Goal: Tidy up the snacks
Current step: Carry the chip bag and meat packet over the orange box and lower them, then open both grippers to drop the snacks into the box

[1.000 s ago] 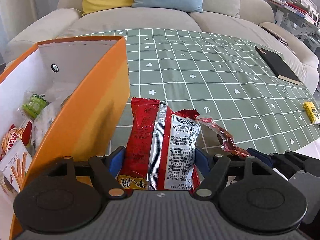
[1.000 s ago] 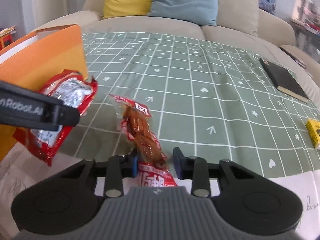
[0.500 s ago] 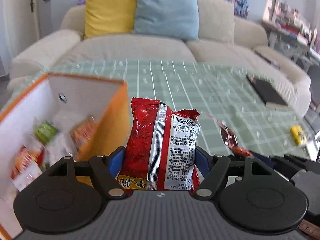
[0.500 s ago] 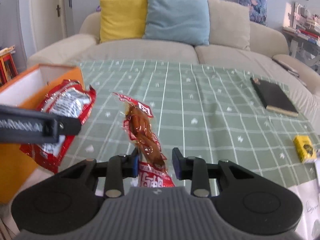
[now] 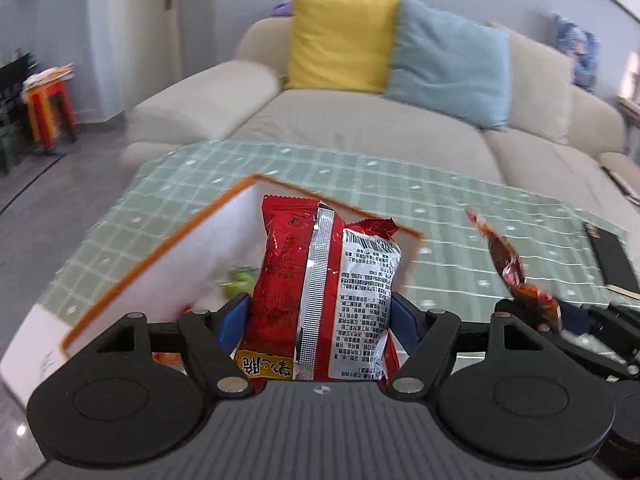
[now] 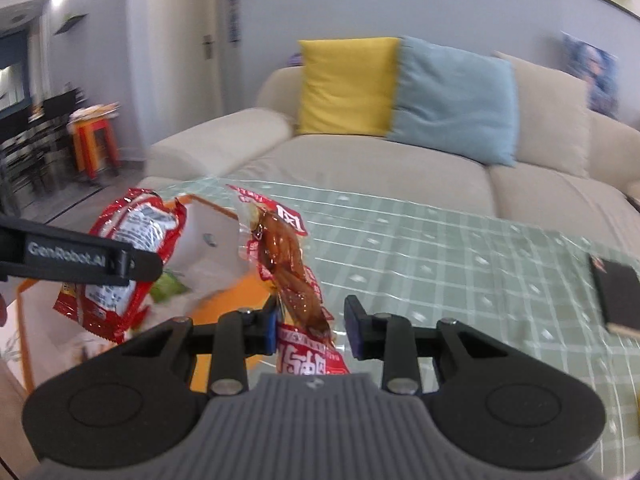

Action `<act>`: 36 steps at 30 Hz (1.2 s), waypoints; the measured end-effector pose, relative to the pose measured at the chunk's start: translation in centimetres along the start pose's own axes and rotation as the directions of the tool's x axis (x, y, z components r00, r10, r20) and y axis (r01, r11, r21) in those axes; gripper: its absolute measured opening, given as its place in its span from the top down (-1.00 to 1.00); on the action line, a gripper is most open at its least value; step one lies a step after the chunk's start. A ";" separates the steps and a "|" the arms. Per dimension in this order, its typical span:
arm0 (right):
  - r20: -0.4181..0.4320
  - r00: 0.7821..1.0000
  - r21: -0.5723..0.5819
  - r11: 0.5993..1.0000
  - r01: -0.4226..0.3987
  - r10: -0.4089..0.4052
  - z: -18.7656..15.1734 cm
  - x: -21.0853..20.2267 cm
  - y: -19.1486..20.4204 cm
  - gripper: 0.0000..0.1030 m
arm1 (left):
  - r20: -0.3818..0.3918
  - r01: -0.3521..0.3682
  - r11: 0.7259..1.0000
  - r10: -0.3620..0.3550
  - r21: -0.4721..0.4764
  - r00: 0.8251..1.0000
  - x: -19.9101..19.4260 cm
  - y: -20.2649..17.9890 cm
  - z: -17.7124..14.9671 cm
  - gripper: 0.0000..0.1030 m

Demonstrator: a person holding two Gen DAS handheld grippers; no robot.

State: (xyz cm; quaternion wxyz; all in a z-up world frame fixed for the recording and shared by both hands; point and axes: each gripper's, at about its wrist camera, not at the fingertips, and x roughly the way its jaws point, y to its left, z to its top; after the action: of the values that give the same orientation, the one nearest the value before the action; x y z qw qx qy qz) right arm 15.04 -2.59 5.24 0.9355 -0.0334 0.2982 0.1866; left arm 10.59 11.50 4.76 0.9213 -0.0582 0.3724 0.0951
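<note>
My left gripper (image 5: 320,316) is shut on a red and silver snack bag (image 5: 324,280) and holds it upright above the open orange box (image 5: 152,256), whose white inside holds a green packet (image 5: 240,278). My right gripper (image 6: 310,326) holds a clear red-printed pouch of brown meat snack (image 6: 288,264); the pouch leans against the left finger and the right finger stands apart from it. The pouch also shows in the left wrist view (image 5: 516,280). The red bag (image 6: 124,260), the left gripper and the box (image 6: 216,240) show at the left of the right wrist view.
The table has a green grid cloth (image 5: 440,200). A black notebook (image 6: 616,296) lies at its right side. A beige sofa (image 5: 360,120) with a yellow cushion (image 5: 340,40) and a blue cushion (image 5: 448,64) stands behind the table. An orange stool (image 6: 94,140) stands far left.
Both grippers have risen and moved left with their snacks. The red bag now hangs over the open box instead of beside it. The pouch is lifted off the cloth.
</note>
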 end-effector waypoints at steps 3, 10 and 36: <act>-0.014 0.999 -0.060 0.997 -0.046 0.046 1.7 1.5 2.1 0.43 | -0.050 -0.040 0.998 0.038 -0.040 0.998 1.0 2.1 0.5 -0.63; -0.096 0.992 -0.174 0.980 -0.098 0.083 4.0 6.4 6.3 0.43 | -0.161 -0.095 0.990 0.078 -0.104 0.984 3.5 5.5 0.5 -0.63; -0.259 0.966 -0.416 0.902 -0.113 0.002 2.5 14.6 10.1 0.38 | -0.297 -0.154 0.986 0.132 -0.055 0.946 9.9 6.4 -1.3 -0.74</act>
State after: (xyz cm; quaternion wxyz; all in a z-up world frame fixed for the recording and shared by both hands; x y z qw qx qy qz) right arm 23.67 11.97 -0.50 0.8539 -0.2520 0.3674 0.2692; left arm 15.32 18.87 -3.29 0.8439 -0.0802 0.5037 0.1665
